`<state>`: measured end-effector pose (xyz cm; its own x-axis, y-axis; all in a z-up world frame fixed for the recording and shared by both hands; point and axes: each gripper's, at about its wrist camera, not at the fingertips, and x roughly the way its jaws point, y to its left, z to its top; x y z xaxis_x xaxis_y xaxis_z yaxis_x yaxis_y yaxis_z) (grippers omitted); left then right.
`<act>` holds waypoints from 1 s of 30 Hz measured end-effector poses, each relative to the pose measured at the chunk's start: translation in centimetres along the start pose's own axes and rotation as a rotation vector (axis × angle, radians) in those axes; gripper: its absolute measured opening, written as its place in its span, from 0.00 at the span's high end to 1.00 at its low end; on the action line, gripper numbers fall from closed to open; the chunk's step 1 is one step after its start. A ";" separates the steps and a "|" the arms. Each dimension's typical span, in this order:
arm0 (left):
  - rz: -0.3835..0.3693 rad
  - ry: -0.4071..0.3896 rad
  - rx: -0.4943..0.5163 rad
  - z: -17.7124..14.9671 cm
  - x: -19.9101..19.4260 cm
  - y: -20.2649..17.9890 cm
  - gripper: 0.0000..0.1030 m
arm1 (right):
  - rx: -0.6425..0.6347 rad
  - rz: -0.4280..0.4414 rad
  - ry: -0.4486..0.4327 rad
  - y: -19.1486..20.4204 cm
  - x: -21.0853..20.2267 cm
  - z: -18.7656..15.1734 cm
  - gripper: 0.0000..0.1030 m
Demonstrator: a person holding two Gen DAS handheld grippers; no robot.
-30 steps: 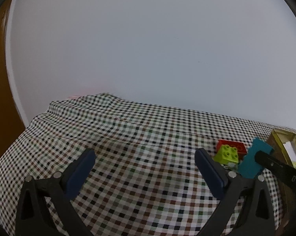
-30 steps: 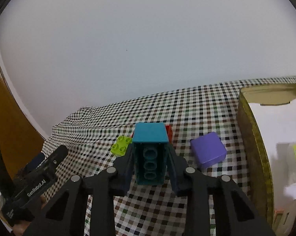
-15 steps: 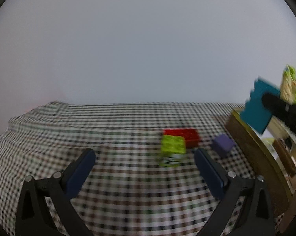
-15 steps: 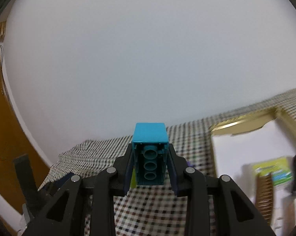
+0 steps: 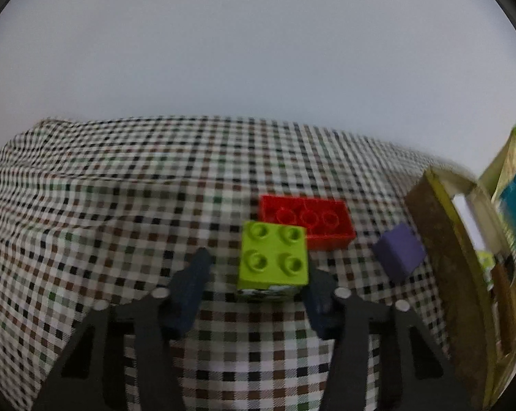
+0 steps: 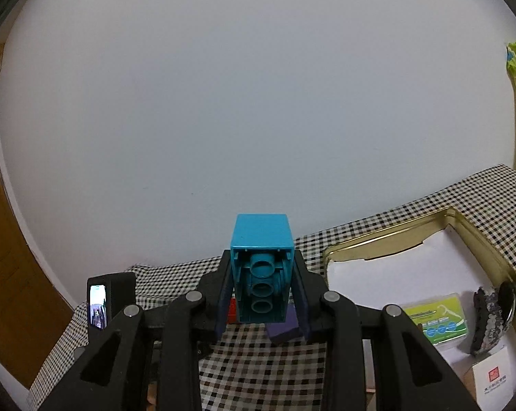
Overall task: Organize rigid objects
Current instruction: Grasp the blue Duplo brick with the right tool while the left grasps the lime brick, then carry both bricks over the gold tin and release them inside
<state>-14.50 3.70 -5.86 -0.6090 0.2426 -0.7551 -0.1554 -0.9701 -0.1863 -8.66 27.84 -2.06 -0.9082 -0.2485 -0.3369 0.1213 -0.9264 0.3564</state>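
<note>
A lime green four-stud brick (image 5: 273,257) stands on the checked cloth (image 5: 121,205). My left gripper (image 5: 258,269) straddles it with its jaws closing. The right finger (image 5: 321,294) is at the brick's side, while a gap shows between the brick and the left finger (image 5: 193,287). Just behind it lies a red brick (image 5: 306,221), with a purple cube (image 5: 400,251) to the right. My right gripper (image 6: 261,274) is shut on a teal brick (image 6: 261,239), held in the air with its hollow underside facing the camera, left of the gold tin (image 6: 395,236).
The gold tin (image 5: 436,239) stands at the cloth's right end. It holds a green floss box (image 6: 436,315), a dark lumpy object (image 6: 487,322) and a white card (image 6: 494,376). A white wall rises behind the table, and a brown door (image 6: 4,274) is at the left.
My left gripper swung right and dropped onto the green brick, and its jaws narrowed around it. My right gripper lifted the teal brick off the cloth and turned toward the tin.
</note>
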 end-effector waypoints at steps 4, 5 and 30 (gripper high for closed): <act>-0.028 -0.022 -0.039 -0.3 -0.6 0.6 0.70 | 0.015 0.001 0.006 -0.4 -0.2 0.1 0.67; -0.026 -0.034 -0.047 -0.4 -0.9 0.7 0.70 | 0.016 0.003 0.004 -0.5 -0.3 0.1 0.67; 0.047 -0.336 0.072 -2.0 -7.3 -5.4 0.70 | 0.103 -0.022 -0.071 -6.7 -3.8 3.8 0.67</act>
<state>-7.69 7.14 -0.57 -0.8369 0.1968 -0.5107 -0.1679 -0.9804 -0.1026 -7.54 36.07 0.15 -0.9369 -0.2041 -0.2840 0.0624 -0.8965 0.4386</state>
